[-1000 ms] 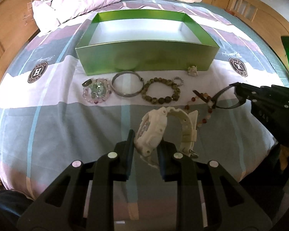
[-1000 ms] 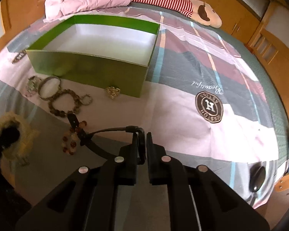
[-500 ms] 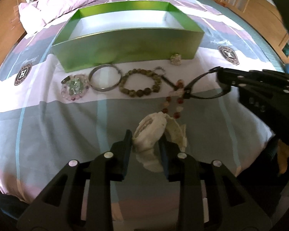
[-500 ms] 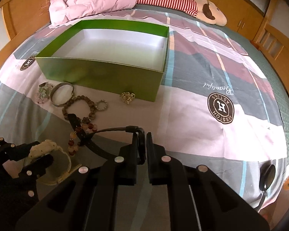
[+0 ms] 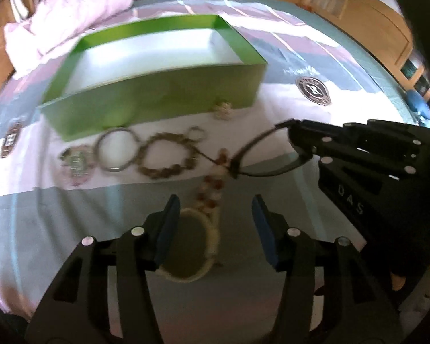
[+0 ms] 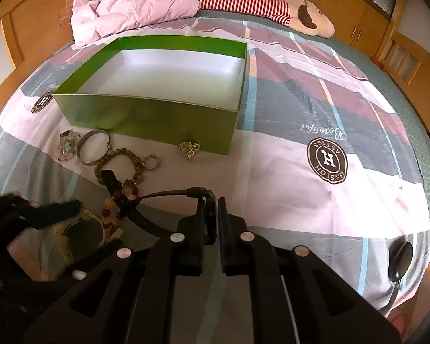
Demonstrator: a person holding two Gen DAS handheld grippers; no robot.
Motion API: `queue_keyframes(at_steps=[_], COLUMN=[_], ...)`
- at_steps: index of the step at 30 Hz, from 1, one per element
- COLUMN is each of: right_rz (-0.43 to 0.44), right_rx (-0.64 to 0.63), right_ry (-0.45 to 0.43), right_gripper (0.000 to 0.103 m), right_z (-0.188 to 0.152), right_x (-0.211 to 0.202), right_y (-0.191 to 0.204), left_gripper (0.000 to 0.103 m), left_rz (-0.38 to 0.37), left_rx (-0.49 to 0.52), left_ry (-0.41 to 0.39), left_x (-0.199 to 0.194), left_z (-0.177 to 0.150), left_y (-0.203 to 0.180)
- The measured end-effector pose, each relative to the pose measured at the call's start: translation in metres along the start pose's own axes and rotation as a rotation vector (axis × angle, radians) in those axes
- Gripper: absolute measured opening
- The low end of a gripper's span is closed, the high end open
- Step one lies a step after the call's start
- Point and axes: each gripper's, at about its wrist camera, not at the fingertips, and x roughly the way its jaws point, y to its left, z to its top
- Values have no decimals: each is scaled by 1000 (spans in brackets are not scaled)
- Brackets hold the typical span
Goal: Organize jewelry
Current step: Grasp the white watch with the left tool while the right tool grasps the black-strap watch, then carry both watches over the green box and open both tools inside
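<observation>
An empty green box (image 5: pixel 157 97) (image 6: pixel 157 114) stands on the bed. In front of it lie a crystal bracelet (image 5: pixel 77 163), a metal bangle (image 5: pixel 114 152) (image 6: pixel 93 146), a brown bead bracelet (image 5: pixel 166 157) (image 6: pixel 120 160), a small ring (image 6: pixel 151 162), a gold brooch (image 6: pixel 188 149) and a red bead bracelet (image 5: pixel 212 183). My left gripper (image 5: pixel 213 223) is open, with the cream watch (image 5: pixel 192 252) lying on the bed between its fingers. My right gripper (image 6: pixel 212 220) is shut on a black watch (image 6: pixel 140 215), whose strap reaches left over the red beads.
A crumpled pink cloth (image 6: pixel 134 11) and a striped plush toy (image 6: pixel 272 8) lie at the far end of the bed. Wooden bed rails (image 6: pixel 410 66) run along the sides. A dark object (image 6: pixel 400 261) sits at the bed's right edge.
My left gripper has opened and let go of the cream watch, which now lies on the bed. The right gripper still holds the black watch in about the same place.
</observation>
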Motion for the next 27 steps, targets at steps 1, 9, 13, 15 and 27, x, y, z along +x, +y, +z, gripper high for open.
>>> queue_keyframes(at_steps=[1,9,13,15,27], right_rz=[1,-7,-9,-11,-20], right_rx=[-1,3,-3,0,0], right_ry=[0,14,17,19,25], right_gripper=[9,9,9,9,9], right_z=[-1,-6,-7,-8,-9], right_x=[0,4,5,5,5], right_y=[0,-4,-3,-3,-1], left_gripper=[42,9,8,8,57], left_rz=[-4,27,93,116,93], left_rx=[-2,-57,-110,-138,-50], left_ry=[8,4,-23,-25,28], left_x=[4,6,-1,-2,-15], left_z=[1,9,13,14,-20], left_y=[-1,23,48,61,50])
